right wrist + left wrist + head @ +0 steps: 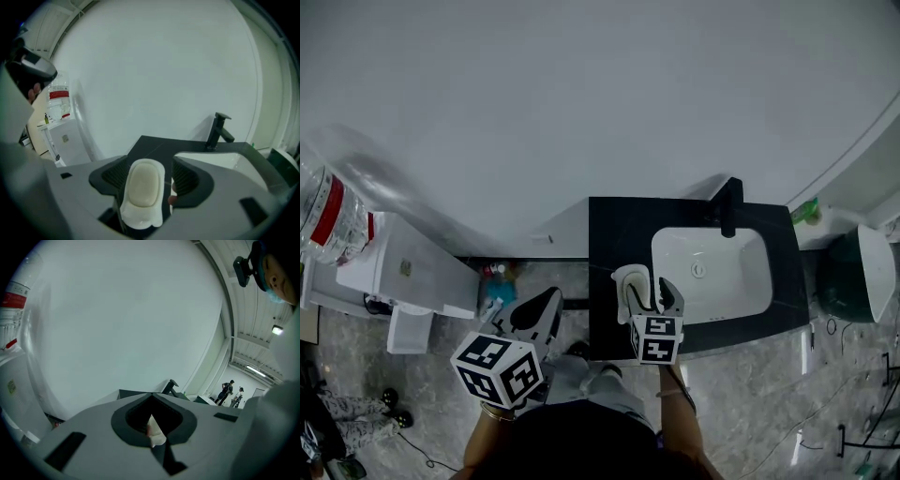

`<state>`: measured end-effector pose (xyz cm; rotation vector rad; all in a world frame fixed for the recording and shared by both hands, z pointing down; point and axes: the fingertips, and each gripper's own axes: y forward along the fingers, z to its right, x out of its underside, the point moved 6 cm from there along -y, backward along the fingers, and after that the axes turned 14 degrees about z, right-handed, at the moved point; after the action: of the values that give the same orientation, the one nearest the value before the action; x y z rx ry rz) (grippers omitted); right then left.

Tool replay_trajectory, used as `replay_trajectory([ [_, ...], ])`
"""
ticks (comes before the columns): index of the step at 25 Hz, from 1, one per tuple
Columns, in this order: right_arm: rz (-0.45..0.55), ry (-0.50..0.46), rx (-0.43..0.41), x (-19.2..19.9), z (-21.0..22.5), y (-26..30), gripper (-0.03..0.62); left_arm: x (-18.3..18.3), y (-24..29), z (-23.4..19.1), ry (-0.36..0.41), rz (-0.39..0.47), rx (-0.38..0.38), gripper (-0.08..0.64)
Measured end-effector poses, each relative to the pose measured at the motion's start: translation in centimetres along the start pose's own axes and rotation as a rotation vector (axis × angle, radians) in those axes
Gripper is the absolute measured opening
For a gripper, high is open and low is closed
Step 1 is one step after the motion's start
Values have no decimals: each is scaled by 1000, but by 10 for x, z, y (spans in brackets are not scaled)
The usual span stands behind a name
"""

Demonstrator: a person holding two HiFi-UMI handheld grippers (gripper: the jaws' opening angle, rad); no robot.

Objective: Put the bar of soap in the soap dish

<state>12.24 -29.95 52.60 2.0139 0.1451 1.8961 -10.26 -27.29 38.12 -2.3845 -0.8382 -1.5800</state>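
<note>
While the right gripper's (pixel 150 177) fingers clamp the white oval soap dish (pixel 139 218) with the beige oval soap bar (pixel 142 183) already inside, tilting it over the black counter's (pixel 614 234) front-left corner could spill the soap. The left gripper's (pixel 152 420) fingers meet around an unidentifiable pale scrap (pixel 155 436).

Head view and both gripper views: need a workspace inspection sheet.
Surface: black counter with white basin and black faucet.
Job's things: bar of soap lies in the soap dish.
Clutter: green item by the counter's far right corner.
Grippers: right gripper holds the soap dish tilted above the counter; left gripper over the floor, jaws together on a small white bit, unidentified.
Cables: thin cables on the floor at right.
Surroundings: white cabinet with red-labelled bottle, dark bin, two people far off.
</note>
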Motion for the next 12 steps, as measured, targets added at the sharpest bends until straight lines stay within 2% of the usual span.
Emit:
replay_trajectory([
  [5, 108, 61, 73, -44, 23, -44, 294, 2, 15, 19, 11, -13, 78, -2],
  [12, 204, 52, 176, -82, 45, -110, 157, 6, 30, 42, 35, -36, 156, -2],
])
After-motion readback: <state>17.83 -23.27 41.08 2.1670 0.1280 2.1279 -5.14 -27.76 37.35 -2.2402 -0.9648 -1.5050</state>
